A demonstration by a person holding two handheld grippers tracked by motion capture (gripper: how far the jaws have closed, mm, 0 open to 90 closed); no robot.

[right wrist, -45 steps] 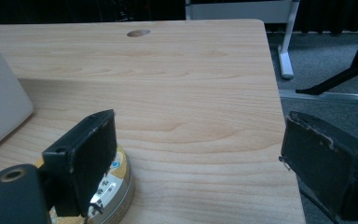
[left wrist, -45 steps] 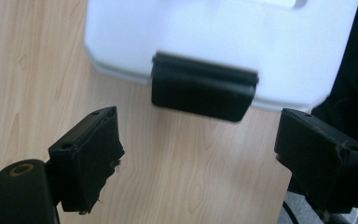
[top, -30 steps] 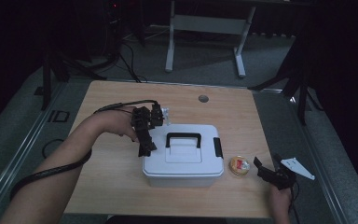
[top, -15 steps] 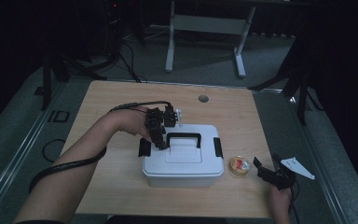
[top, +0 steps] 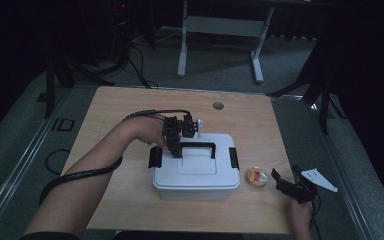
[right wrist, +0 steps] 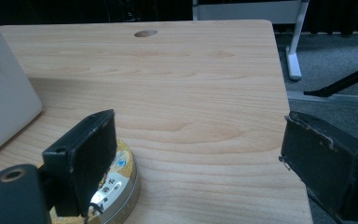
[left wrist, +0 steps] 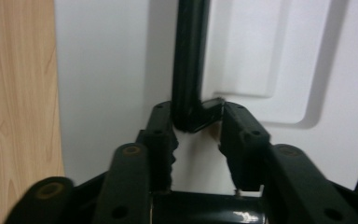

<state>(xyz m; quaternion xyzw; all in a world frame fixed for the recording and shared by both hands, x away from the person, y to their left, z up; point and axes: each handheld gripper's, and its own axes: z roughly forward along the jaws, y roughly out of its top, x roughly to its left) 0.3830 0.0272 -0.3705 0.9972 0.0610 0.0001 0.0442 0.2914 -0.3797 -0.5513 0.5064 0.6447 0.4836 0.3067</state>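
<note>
Left gripper (left wrist: pixel 196 122) has just been closing and now pinches the box (top: pixel 196 172) handle (left wrist: pixel 189 70); next it likely lifts. Right gripper (right wrist: pixel 196 158) sits wide apart by the tin (right wrist: pixel 116 186).

A lidded box (top: pixel 196 172) sits mid-tabletop (top: pixel 110 115), its handle (top: pixel 198 147) lying across the lid's far part. The left gripper (top: pixel 176 150) stands over the handle's left end. A small round tin (top: pixel 257 177) lies just right of the box, with the right gripper (top: pixel 286 184) beyond it near the tabletop's right edge.
</note>
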